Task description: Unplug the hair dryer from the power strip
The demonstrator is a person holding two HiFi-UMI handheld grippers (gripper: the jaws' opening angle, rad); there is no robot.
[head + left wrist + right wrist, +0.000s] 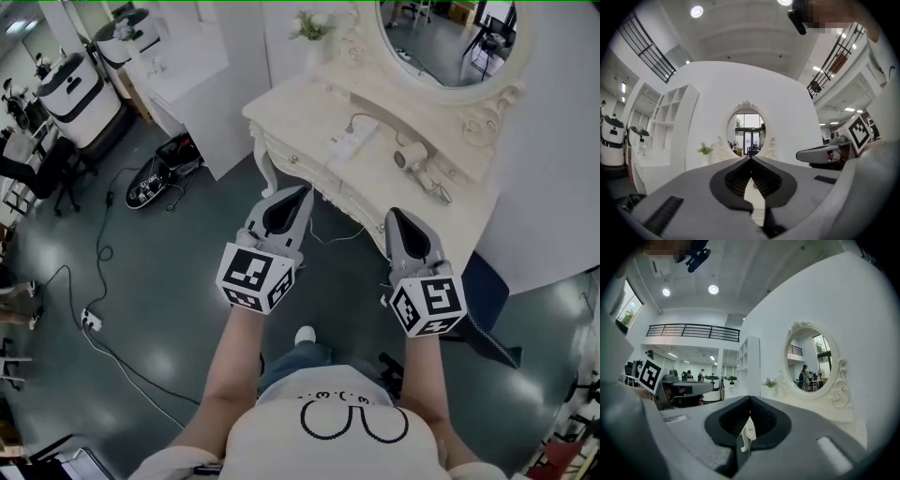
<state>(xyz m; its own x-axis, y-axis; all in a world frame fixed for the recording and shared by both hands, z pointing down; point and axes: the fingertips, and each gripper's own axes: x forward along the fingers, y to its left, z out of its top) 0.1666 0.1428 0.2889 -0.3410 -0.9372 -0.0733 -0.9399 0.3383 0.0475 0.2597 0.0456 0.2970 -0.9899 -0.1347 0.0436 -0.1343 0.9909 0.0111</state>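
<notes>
In the head view a white power strip [351, 142] lies on the cream vanity table [291, 103], with a thin cord looping beside it. A pale hair dryer [412, 159] lies to its right, near the base of the oval mirror [450, 47]. Both grippers hover over the floor, short of the table's front edge, pointing at it. My left gripper [304, 191] is shut and empty; in its own view the tips [750, 158] meet. My right gripper [392, 214] is also shut with nothing held, its tips [750, 399] meeting too. Neither gripper view shows the strip or the dryer.
A small potted plant [309, 26] stands at the table's back left corner. A white cabinet [202, 75] stands left of the table. Cables, a floor power strip [91, 321] and a black device [150, 183] lie on the dark floor. A blue object [487, 281] sits at the right.
</notes>
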